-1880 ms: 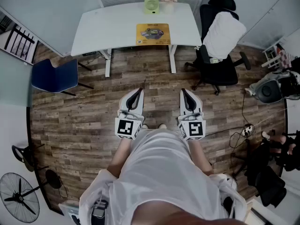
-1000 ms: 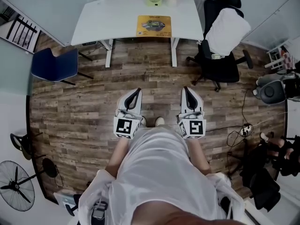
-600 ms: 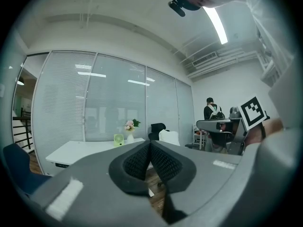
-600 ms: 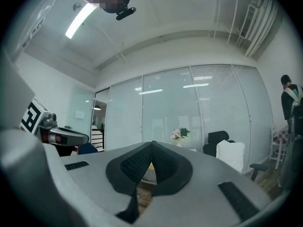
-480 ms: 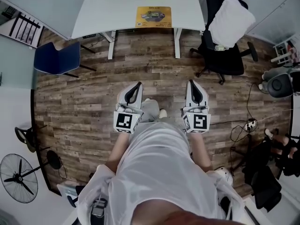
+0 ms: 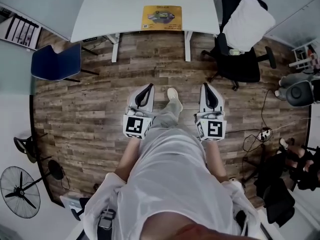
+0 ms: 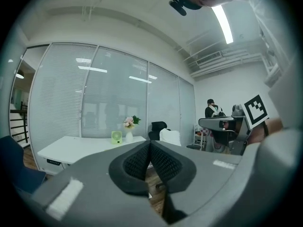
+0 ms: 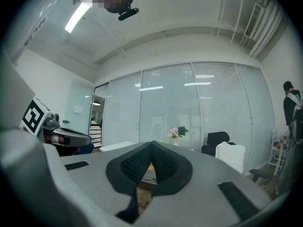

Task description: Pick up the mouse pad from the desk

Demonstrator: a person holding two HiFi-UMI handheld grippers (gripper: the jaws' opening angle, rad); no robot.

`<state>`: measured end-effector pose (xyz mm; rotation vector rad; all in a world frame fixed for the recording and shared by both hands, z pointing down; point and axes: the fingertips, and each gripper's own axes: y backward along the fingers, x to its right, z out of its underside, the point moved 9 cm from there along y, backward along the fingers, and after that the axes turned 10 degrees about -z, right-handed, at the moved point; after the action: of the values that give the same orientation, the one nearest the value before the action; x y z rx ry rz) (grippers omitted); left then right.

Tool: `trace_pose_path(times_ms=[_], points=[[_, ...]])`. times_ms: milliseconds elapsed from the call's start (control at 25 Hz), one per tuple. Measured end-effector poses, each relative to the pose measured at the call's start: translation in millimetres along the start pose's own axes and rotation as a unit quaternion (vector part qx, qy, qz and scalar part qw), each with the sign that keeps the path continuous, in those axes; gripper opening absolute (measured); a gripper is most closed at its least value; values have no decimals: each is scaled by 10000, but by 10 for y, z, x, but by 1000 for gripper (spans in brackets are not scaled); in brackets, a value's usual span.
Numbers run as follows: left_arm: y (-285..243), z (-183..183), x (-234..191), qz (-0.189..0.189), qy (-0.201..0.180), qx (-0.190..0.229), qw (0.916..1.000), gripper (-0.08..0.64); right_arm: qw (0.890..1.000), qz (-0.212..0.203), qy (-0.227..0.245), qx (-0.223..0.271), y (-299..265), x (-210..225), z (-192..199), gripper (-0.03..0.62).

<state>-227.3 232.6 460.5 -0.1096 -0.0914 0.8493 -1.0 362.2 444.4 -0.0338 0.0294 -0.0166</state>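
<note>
Looks like the approach phase: the yellow mouse pad (image 6: 162, 17) lies top centre on the white worktop (image 6: 110, 14), well apart from the person. Left claw (image 6: 148, 88) and right claw (image 6: 206, 87) are both closed and empty. Next: get nearer, open one, catch the pad's edge.

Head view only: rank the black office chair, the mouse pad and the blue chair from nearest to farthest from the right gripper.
1. The black office chair, ahead and to the right of the right gripper.
2. The mouse pad, on the white desk, ahead and slightly left.
3. The blue chair, far off to the left.
</note>
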Motion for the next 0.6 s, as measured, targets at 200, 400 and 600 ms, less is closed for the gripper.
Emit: trace_pose_path(times_ms=[200,400,600], points=[[-572,-52,-151,-221,200,52,9995,-8,9992,-311,247,-48,-510,336,-105,2],[-1205,-136,-341,-607,302,76,9977,-8,9975,-571,402,-103,-1151,791,-211,2],[-1730,-228,-494,-878,369,15,9955,-8,9956,-820,400,-206,-1759,1133,-293,2]])
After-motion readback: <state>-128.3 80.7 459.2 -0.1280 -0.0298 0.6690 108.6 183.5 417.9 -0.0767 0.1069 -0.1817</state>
